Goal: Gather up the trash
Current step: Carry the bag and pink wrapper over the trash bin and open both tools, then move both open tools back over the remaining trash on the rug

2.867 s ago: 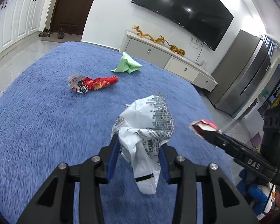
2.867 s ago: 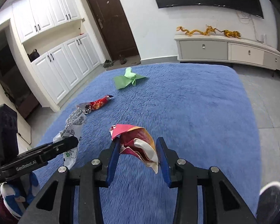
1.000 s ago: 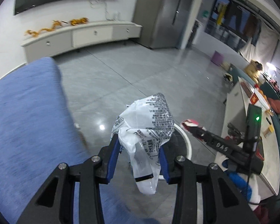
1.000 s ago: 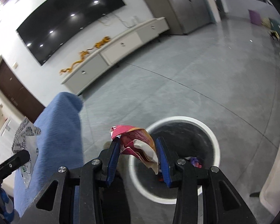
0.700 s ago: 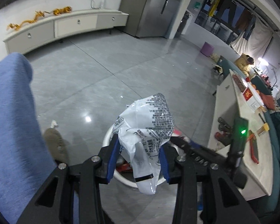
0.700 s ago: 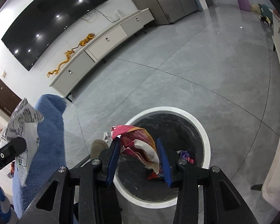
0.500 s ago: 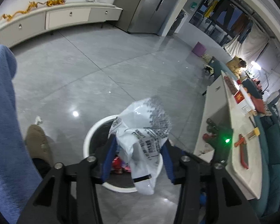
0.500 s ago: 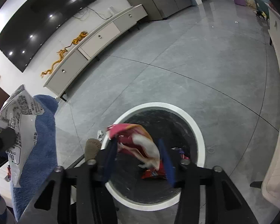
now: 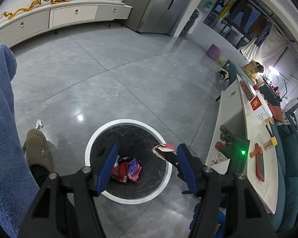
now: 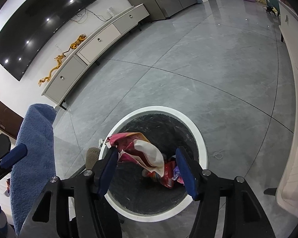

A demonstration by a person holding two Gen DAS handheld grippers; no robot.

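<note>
A round trash bin with a white rim (image 9: 93, 138) and black liner stands on the grey floor below both grippers; its rim also shows in the right wrist view (image 10: 202, 150). My left gripper (image 9: 147, 168) is open and empty above it. My right gripper (image 10: 147, 170) is open; the pink and white snack wrapper (image 10: 141, 148) hangs loose between its spread fingers, touching the left pad, over the bin. Red and purple wrappers (image 9: 127, 170) lie at the bin's bottom. The white plastic bag is out of sight.
A blue fuzzy cover (image 9: 2, 119) hangs at the left. A brown slipper (image 9: 37, 148) stands beside the bin. A white counter (image 9: 254, 138) with small items runs along the right. A TV cabinet (image 9: 69, 17) is far back.
Both grippers swung from the blue surface to above the bin and have opened. The white bag has dropped from the left gripper. The pink wrapper is slipping free of the right one.
</note>
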